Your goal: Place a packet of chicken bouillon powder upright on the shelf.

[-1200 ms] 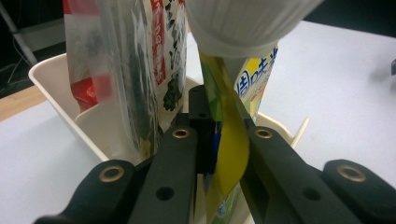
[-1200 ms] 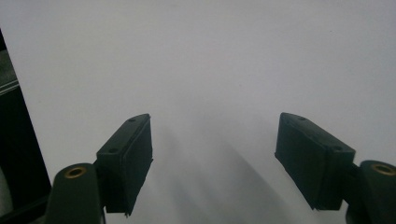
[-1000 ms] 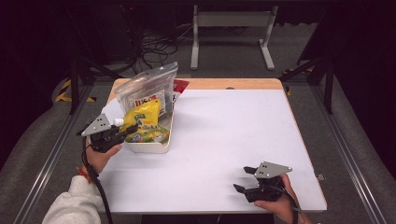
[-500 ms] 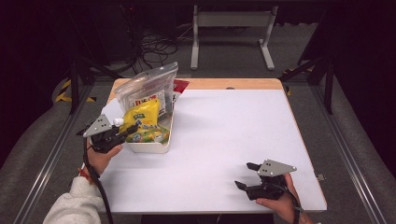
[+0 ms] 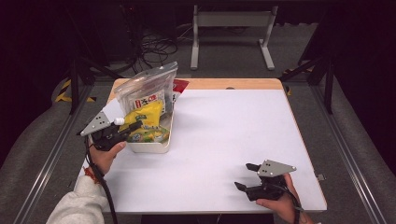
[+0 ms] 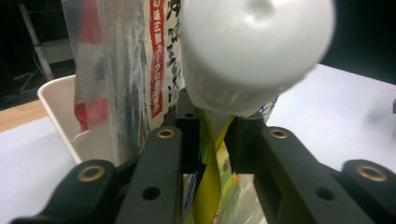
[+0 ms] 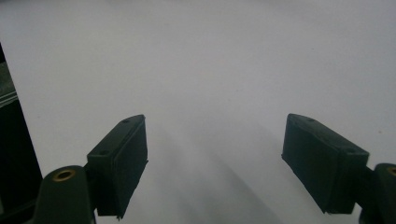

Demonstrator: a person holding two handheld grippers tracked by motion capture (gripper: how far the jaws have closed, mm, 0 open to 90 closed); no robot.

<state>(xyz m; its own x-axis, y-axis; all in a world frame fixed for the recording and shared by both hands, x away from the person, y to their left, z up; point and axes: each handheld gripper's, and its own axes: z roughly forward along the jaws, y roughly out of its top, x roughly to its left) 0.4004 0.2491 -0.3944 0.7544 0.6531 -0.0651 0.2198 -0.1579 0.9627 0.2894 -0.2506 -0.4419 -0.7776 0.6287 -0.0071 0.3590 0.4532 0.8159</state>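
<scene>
Left tongs point(image 5: 135, 126) - narrow, jaws have just been easing open, with the top fold of the yellow crinkly plastic snack packet point(image 5: 144, 114) between them. In the left gripper view the film point(image 6: 210, 186) sits right against the pads. It looks lightly pinched, can't vouch for how firmly.

Right tongs point(image 5: 243, 176) - wide, nothing between the jaws, parked low over bare desk near the front-right corner.

The packet stands leaning in the white oblong plastic tub point(image 5: 149, 148) by the desk's left edge, toward the far-left corner. Behind it, touching, is a tall clear plastic pouch with a red-and-white label point(image 5: 149, 86). A red pack point(image 5: 180, 85) pokes out just past the tub.

Risks, as I read it:
- Packet is propped, not lying flat. Once the pads let go it may slump forward over the tub's near rim onto the white desk point(image 5: 233, 126).
- Pulling the tongs back before they clear the fold could drag the packet out, or tip the light tub.
- The tall pouch leans on the same stack, so a nudge could topple it off the far-left corner.
</scene>
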